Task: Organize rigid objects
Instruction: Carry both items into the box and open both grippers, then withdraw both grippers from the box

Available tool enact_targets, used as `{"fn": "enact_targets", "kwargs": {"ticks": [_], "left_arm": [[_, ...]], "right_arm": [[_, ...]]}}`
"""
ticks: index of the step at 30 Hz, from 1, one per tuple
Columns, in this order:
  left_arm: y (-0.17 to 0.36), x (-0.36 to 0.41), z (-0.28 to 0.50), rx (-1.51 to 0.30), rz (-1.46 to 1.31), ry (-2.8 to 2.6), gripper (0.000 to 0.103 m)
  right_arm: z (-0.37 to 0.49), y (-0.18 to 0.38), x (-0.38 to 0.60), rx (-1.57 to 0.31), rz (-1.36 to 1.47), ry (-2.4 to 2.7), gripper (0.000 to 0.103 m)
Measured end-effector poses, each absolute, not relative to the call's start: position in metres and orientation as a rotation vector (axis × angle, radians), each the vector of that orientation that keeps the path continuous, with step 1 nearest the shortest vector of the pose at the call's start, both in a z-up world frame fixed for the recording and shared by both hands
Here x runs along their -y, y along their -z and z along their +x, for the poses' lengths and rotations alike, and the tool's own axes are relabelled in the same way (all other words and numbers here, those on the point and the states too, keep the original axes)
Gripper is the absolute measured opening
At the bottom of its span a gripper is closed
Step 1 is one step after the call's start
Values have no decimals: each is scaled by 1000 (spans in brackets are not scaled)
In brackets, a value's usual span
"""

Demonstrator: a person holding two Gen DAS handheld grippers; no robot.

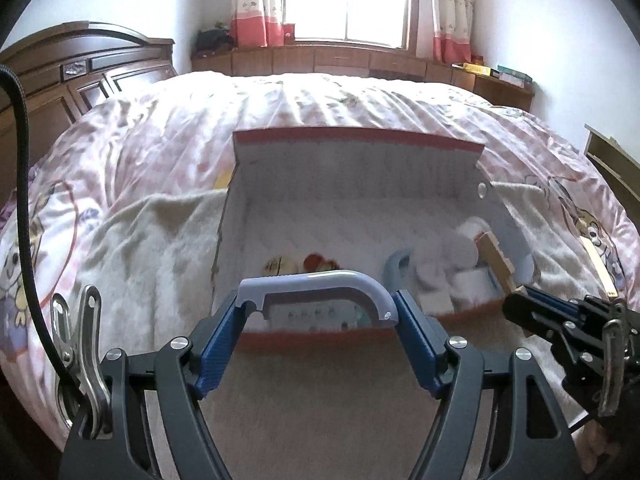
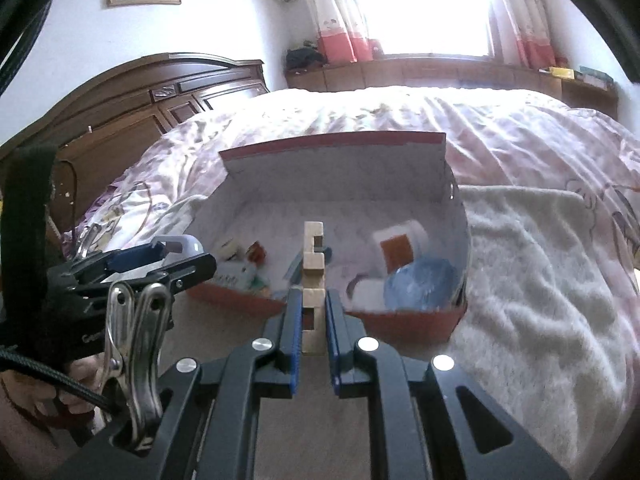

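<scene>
A: Item one: grey-blue U-shaped piece (image 1: 316, 286), held across its width by the left gripper (image 1: 318, 316), jaws spread wide, pads on its two ends. Location: in the air just in front of the red box (image 1: 360, 136) on the bed (image 1: 160, 128). Long axis runs side to side between the fingers; the open side of the U faces down toward the gripper.

B: Item two: notched wooden block (image 2: 313, 276), clamped by the right gripper (image 2: 313, 320), jaws nearly closed on its narrow faces. Long axis points forward along the fingers, toward the box's open interior, tip over the near wall.

A: Risks, as I judge them: the U-piece is pinched only at its ends, so a tilt could pivot it out. The block projects far past the pads; knocking the box wall would lever it loose.

B: Also noted: the box is already crowded, and its soft bedding base could shift.
</scene>
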State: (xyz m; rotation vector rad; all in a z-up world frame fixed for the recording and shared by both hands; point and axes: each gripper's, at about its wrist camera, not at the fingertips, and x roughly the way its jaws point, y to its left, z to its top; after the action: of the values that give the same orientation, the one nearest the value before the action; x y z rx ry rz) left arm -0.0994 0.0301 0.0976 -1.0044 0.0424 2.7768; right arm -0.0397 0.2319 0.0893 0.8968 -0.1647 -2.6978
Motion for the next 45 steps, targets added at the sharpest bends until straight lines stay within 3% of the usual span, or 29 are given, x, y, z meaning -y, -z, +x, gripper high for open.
{"fn": "enact_targets", "kwargs": {"ticks": [15,21,27,34,45], "left_arm": [[-86,-45,-151,-21,-1072,-2751,76],[-78,-46,-158,-26,-1116,-2764,76],[-79,-44,-152,-36,-1099,-2767,76],[-89,-38,-138,-11,-1070,-2772,76],[-98,-31,-98,21,-1042,-2764,76]], "right_arm": [[-99,-82,-232,210,979,2713,12],[-99,-80,-233,224,979,2737,30],[-97,-80,-236,253,980,2735,31],[-84,-88,-235,262,933,2756,44],[-53,-93,-232,292,930,2744,45]]}}
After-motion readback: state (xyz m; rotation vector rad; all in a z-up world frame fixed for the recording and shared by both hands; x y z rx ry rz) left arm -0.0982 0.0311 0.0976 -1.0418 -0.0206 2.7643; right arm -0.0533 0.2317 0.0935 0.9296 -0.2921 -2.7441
